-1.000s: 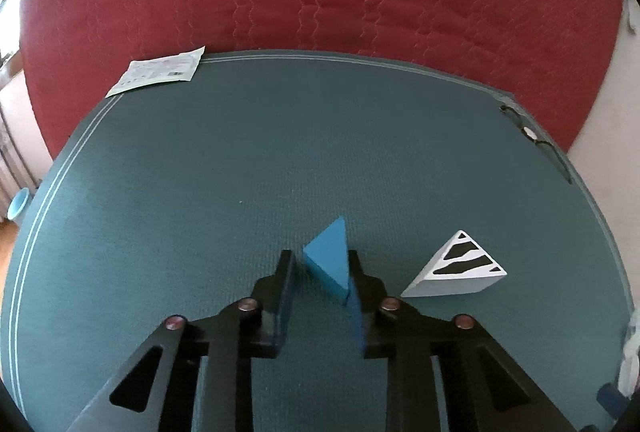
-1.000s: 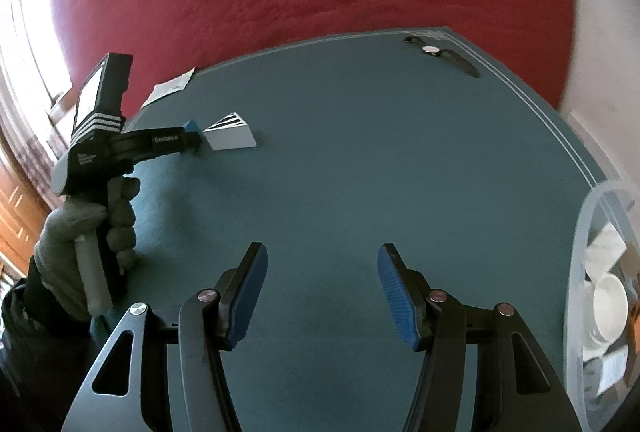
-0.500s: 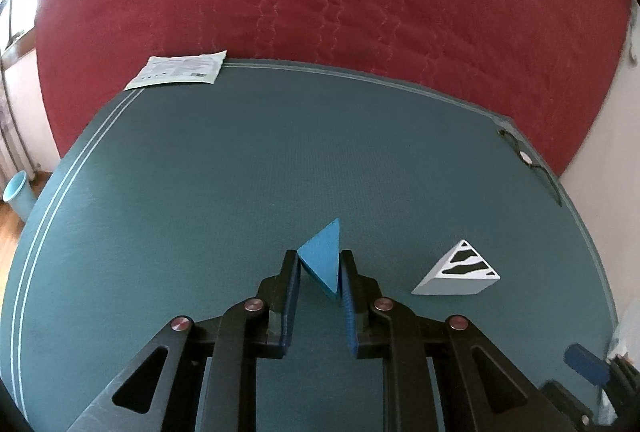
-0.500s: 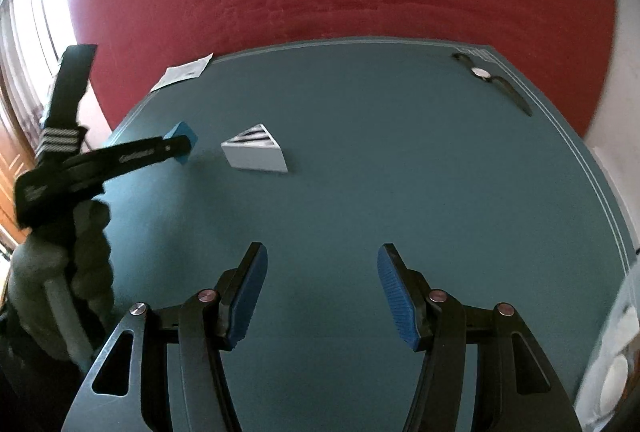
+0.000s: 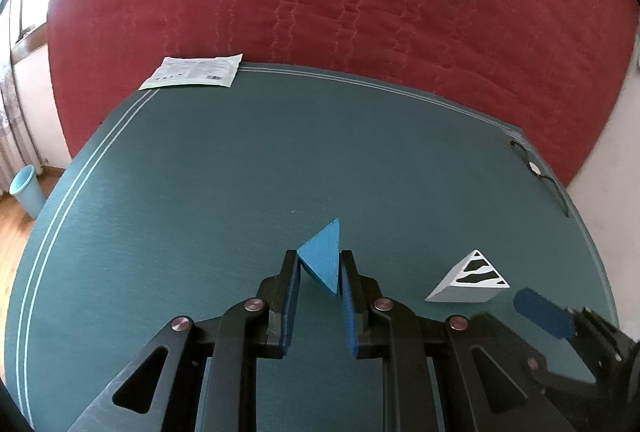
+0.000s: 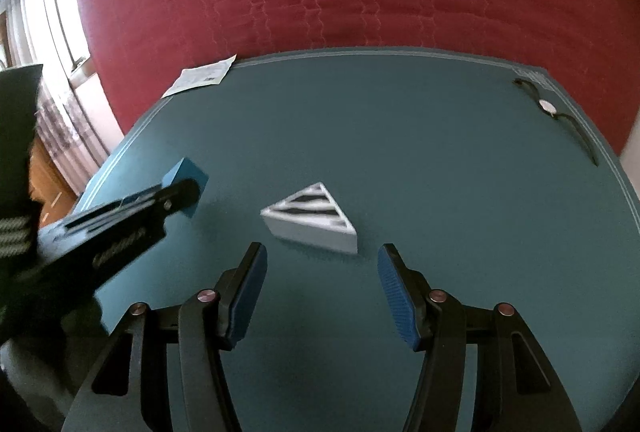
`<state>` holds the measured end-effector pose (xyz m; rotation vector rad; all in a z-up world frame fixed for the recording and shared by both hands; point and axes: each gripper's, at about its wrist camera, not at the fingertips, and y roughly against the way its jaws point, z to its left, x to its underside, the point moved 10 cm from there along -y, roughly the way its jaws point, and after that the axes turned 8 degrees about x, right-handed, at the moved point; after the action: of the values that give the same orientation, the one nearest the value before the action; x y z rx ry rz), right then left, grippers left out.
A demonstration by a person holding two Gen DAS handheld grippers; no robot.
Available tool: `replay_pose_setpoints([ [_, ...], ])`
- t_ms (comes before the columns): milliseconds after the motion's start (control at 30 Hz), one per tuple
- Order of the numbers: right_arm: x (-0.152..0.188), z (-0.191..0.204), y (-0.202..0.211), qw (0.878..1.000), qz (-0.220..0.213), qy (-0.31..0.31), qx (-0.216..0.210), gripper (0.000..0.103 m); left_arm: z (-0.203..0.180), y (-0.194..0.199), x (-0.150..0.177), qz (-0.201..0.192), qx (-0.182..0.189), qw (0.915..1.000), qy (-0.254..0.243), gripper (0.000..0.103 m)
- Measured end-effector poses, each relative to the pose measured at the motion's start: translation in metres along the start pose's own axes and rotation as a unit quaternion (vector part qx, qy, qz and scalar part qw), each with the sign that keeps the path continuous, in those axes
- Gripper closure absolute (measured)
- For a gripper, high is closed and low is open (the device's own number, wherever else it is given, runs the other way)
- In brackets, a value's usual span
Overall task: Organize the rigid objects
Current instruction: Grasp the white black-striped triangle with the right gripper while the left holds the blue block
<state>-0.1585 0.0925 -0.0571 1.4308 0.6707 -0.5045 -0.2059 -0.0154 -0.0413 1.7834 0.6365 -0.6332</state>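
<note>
Left gripper (image 5: pixel 319 274): your jaws are clamped on the blue triangular block (image 5: pixel 322 256), by the green mat (image 5: pixel 200 191).
Right gripper (image 6: pixel 320 274): your jaws are spread wide, holding nothing.
Striped wedge (image 6: pixel 310 218): on the mat, just ahead of your right fingers, beside the blue block.

a paper packet (image 5: pixel 192 71) and a wristwatch (image 5: pixel 536 167) lie on the green mat (image 5: pixel 200 191).

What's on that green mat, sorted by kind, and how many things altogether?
Wedge blocks: 2, a blue one held in the left gripper and a striped one
Paper packets: 1
Watches: 1
Total: 4
</note>
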Motion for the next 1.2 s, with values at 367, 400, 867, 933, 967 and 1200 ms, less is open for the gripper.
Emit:
replay_pose_setpoints([
  [367, -0.007, 0.009, -0.025, 1.000, 0.014, -0.002, 0.003, 0.041, 0.013, 0.003, 0.000, -0.006, -0.020, 0.9997, 0.011, 0.082],
  [400, -0.007, 0.009, -0.027, 1.000, 0.015, -0.003, 0.003, 0.041, 0.013, 0.004, 0.001, -0.007, -0.022, 0.9997, 0.010, 0.082],
  [867, -0.012, 0.015, -0.037, 1.000, 0.005, 0.019, 0.020, 0.042, 0.014, 0.003, 0.001, -0.004, -0.031, 0.9995, 0.009, 0.082],
  [933, -0.012, 0.016, -0.037, 1.000, 0.002, 0.024, 0.020, 0.047, 0.013, 0.003, 0.002, -0.004, -0.031, 0.9995, 0.009, 0.082],
  [967, -0.013, 0.016, -0.037, 0.999, 0.001, 0.026, 0.023, 0.050, 0.013, 0.003, 0.002, -0.004, -0.031, 0.9995, 0.008, 0.082],
  [1200, -0.013, 0.017, -0.039, 0.999, 0.000, 0.030, 0.023, 0.050, 0.012, 0.002, 0.002, -0.003, -0.031, 0.9995, 0.009, 0.082],
])
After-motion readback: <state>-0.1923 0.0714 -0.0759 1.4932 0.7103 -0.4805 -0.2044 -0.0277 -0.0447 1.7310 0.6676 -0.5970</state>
